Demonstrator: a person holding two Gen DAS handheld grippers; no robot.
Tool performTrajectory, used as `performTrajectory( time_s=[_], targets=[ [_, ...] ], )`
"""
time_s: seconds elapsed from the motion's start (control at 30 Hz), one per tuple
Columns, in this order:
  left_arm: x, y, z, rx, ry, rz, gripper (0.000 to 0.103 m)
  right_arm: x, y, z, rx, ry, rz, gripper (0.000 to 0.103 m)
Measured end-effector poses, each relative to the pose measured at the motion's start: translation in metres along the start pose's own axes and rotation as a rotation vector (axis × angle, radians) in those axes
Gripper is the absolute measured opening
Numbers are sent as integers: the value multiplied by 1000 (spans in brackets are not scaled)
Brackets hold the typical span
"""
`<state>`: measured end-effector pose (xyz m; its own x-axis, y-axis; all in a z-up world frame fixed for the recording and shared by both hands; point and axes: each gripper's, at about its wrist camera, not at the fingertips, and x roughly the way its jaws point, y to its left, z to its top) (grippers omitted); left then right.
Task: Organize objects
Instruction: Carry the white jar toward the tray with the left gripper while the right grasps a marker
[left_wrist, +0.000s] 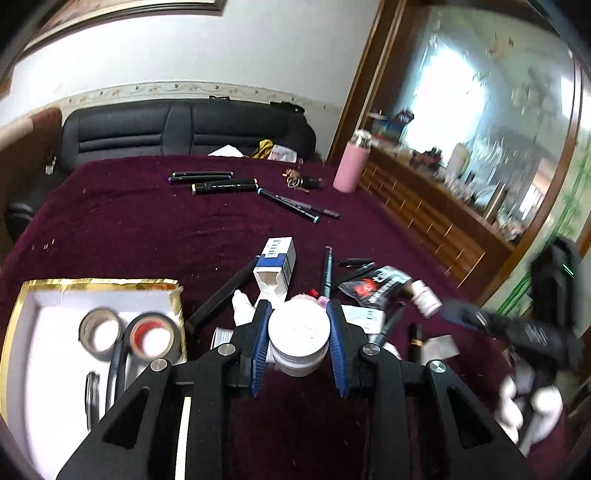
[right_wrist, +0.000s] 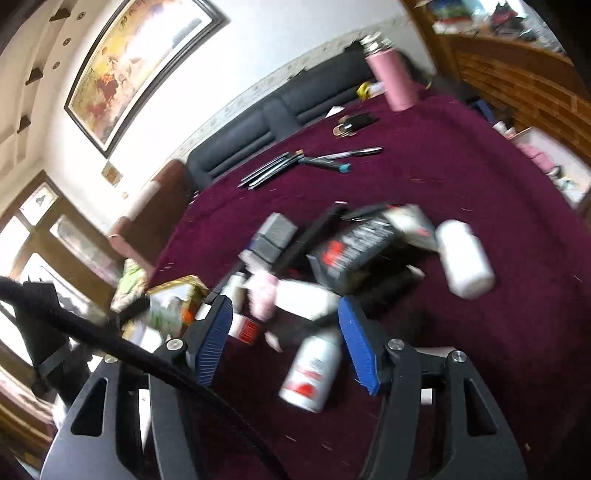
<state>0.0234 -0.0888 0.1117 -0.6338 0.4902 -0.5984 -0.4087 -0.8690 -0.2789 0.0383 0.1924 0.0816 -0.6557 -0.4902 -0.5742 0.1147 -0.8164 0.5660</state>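
My left gripper (left_wrist: 298, 308) is shut on a white round jar (left_wrist: 298, 338) with a white lid, held above the maroon cloth. Ahead of it lies a pile: a blue and white box (left_wrist: 276, 264), a black packet (left_wrist: 373, 286), a small pink bottle (left_wrist: 426, 300) and pens. My right gripper (right_wrist: 284, 314) is open; a white bottle with a red label (right_wrist: 310, 371) lies between its fingers, untouched. Beyond it are the black packet (right_wrist: 354, 247) and a white bottle (right_wrist: 465, 258), blurred. My right gripper also shows in the left wrist view (left_wrist: 458, 314).
A gold-rimmed white box (left_wrist: 33, 325) at the left holds two tape rolls (left_wrist: 127, 334) and scissors. Black markers (left_wrist: 214, 181), keys (left_wrist: 301, 181) and a pink flask (left_wrist: 351, 162) lie farther back. A black sofa (left_wrist: 184, 125) is behind, a wooden dresser (left_wrist: 424, 218) to the right.
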Motion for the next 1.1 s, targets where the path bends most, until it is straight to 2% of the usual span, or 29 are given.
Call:
performTrajectory(
  time_s=[0.07, 0.17, 0.3, 0.4, 0.47, 0.5, 0.53, 0.57, 0.63, 0.77, 0.93, 1.03, 1.1],
  targets=[
    [-13, 10, -6, -39, -7, -23, 25, 28, 6, 22, 30, 70, 23, 59],
    [-29, 27, -13, -87, -18, -46, 25, 69, 12, 45, 38, 132, -36, 59],
    [-47, 51, -19, -128, -41, -52, 25, 133, 10, 65, 38, 247, -180, 59],
    [-57, 72, -25, -159, -46, -56, 25, 168, 4, 69, 33, 289, -342, 58],
    [-61, 85, -29, -171, -49, -48, 25, 176, 4, 72, 19, 262, -391, 56],
    [-62, 90, -31, -176, -49, -47, 25, 181, 2, 72, 34, 276, -405, 43],
    [-63, 97, -33, -189, -49, -47, 25, 186, -2, 69, 62, 300, -401, 21],
    [-63, 101, -34, -197, -49, -46, 25, 189, -5, 66, 76, 319, -399, 19],
    [-66, 111, -38, -214, -54, -40, 25, 183, -2, 64, 64, 300, -409, 16],
    [-73, 125, -47, -248, -62, -31, 25, 164, -2, 62, 72, 259, -368, 13],
    [-81, 127, -55, -270, -69, -23, 25, 132, 11, 58, 61, 200, -278, 11],
    [-85, 127, -59, -292, -68, -17, 25, 131, 21, 56, -2, 212, -303, 12],
    [-90, 128, -60, -304, -69, -7, 25, 136, 22, 56, 1, 212, -298, 12]
  ],
)
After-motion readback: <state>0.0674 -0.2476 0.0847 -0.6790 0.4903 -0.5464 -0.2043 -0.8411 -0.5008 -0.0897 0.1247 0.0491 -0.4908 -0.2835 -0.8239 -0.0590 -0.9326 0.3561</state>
